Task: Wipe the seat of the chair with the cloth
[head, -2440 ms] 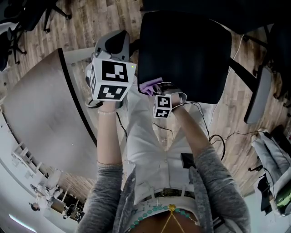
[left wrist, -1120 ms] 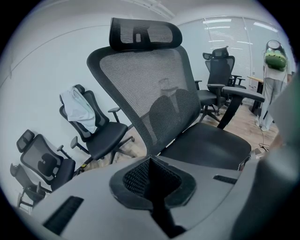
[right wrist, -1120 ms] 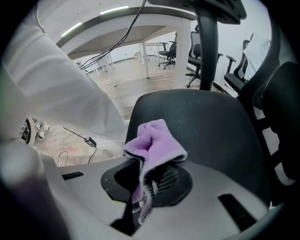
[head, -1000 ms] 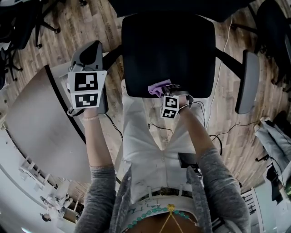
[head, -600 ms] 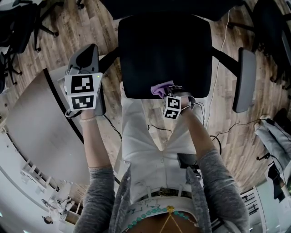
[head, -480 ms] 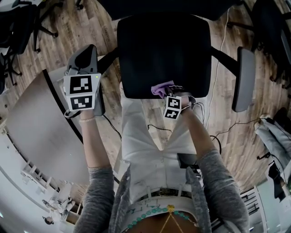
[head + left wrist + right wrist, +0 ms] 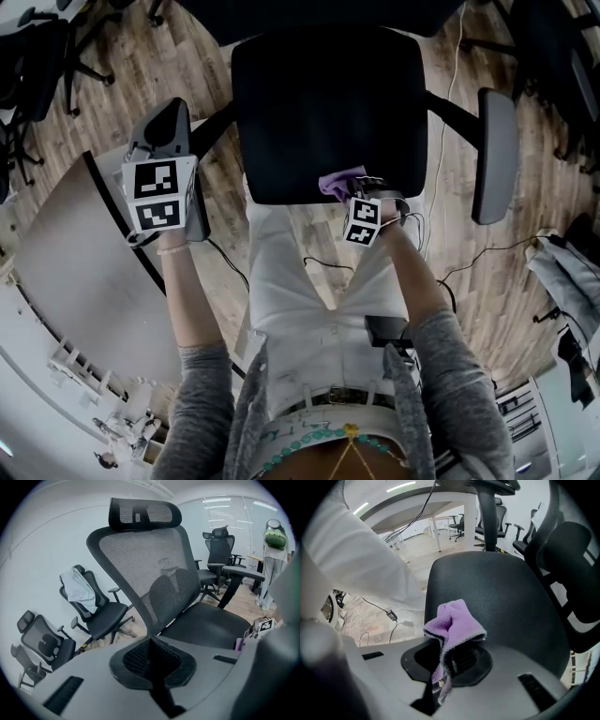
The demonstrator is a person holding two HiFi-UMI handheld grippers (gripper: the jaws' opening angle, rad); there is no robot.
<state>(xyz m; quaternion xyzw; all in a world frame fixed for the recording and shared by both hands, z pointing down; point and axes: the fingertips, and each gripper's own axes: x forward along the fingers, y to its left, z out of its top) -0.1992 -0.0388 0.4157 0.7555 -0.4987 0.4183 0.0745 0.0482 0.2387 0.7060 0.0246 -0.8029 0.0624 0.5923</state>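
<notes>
The right gripper's (image 7: 445,660) jaws are closed on the purple cloth (image 7: 452,620), which bunches up out of them. Ahead of the jaws lies the dark seat (image 7: 501,592), with the cloth at its near edge. Compared with a second or two ago, this gripper has slid a little rightward along that front edge. This looks like a wiping stroke under way, with most of the seat beyond the jaws yet to be covered. The left gripper (image 7: 151,660) has its jaws together on nothing. It has drawn away from the seat's corner and now hangs by the armrest (image 7: 173,127), clear of the work.
</notes>
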